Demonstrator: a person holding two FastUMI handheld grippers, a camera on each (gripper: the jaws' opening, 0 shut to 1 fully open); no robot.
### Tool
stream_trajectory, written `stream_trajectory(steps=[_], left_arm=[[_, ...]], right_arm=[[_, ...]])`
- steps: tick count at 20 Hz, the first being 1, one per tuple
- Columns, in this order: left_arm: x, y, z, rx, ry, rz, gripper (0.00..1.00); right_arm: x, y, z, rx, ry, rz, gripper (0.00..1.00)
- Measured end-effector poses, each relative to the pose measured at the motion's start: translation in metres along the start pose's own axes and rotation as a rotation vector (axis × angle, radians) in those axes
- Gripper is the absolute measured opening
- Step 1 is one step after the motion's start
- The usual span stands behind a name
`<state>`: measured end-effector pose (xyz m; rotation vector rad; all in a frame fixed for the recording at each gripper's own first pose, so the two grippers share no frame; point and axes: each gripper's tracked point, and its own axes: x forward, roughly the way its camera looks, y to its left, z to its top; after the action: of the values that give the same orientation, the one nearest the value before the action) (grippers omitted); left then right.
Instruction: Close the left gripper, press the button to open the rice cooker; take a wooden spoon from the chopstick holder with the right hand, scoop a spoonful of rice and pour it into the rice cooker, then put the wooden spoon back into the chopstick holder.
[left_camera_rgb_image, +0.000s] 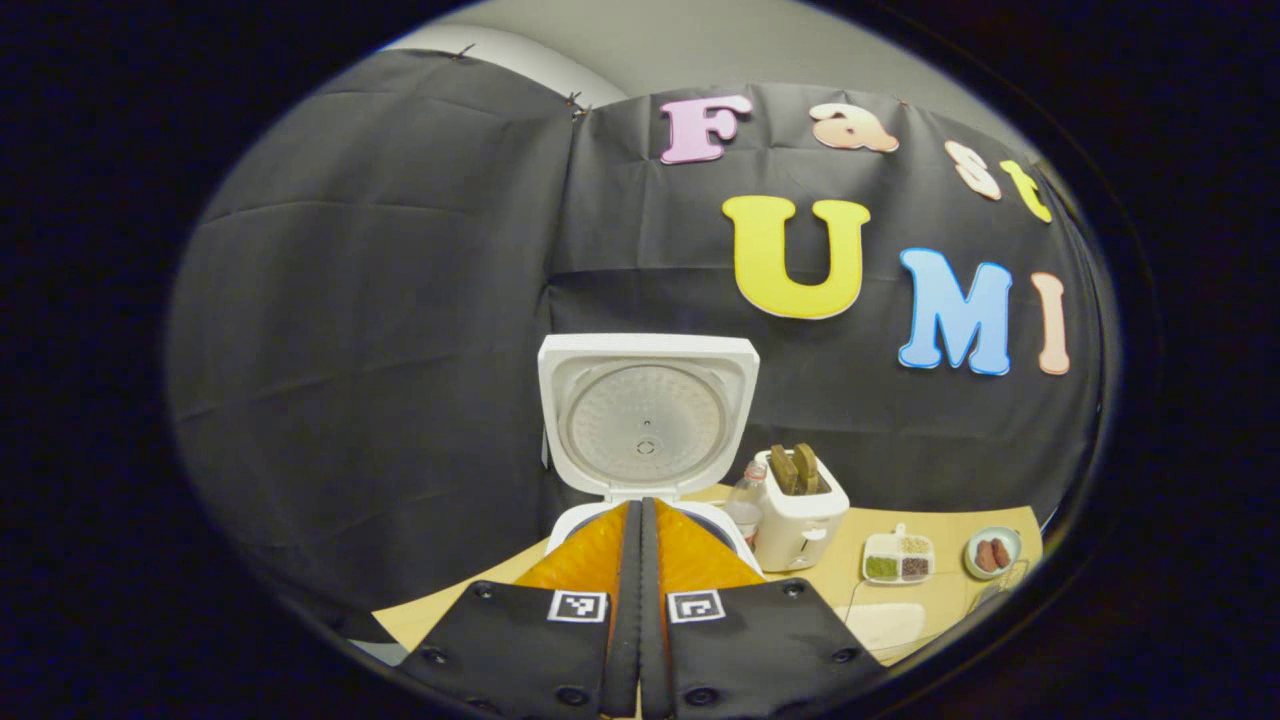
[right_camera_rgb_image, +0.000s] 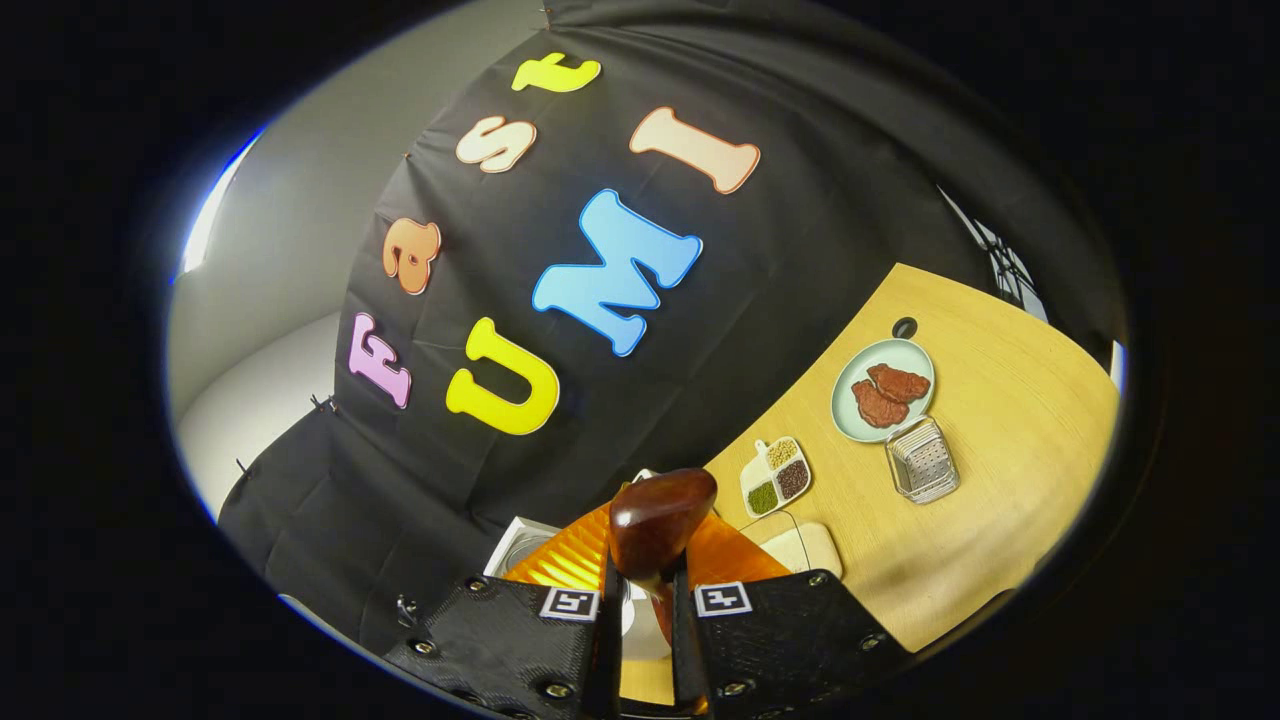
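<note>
We're seeing the left gripper (left_camera_rgb_image: 640, 520) with fingers pressed together, holding nothing, pointing at the white rice cooker (left_camera_rgb_image: 645, 450), whose lid is standing open. Beside the cooker is sitting a white holder with wooden utensils (left_camera_rgb_image: 800, 510). The right gripper (right_camera_rgb_image: 645, 580) is clamping the handle of a dark brown wooden spoon (right_camera_rgb_image: 660, 520), bowl raised above the yellow wooden table (right_camera_rgb_image: 1000, 440). A divided grain dish (right_camera_rgb_image: 775, 475) is lying nearby.
</note>
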<state>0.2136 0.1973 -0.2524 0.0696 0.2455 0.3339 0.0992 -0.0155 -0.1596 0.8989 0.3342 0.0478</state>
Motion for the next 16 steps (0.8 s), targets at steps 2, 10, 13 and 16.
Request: stream_trajectory(steps=[2,10,13,16], left_arm=[[-0.009,0.009,-0.001,-0.009,0.005,-0.006,0.08],[-0.048,0.028,0.024,-0.034,-0.045,-0.095,0.09],[-0.077,0.025,0.042,-0.047,-0.095,-0.182,0.10],[-0.093,0.033,0.049,-0.045,-0.125,-0.218,0.30]], right_arm=[[0.006,0.003,-0.005,-0.001,0.006,0.003,0.21],[0.027,0.018,-0.022,0.007,0.015,0.009,0.21],[0.041,0.034,-0.034,0.013,0.023,0.022,0.21],[0.062,0.054,-0.052,0.001,0.045,0.036,0.21]])
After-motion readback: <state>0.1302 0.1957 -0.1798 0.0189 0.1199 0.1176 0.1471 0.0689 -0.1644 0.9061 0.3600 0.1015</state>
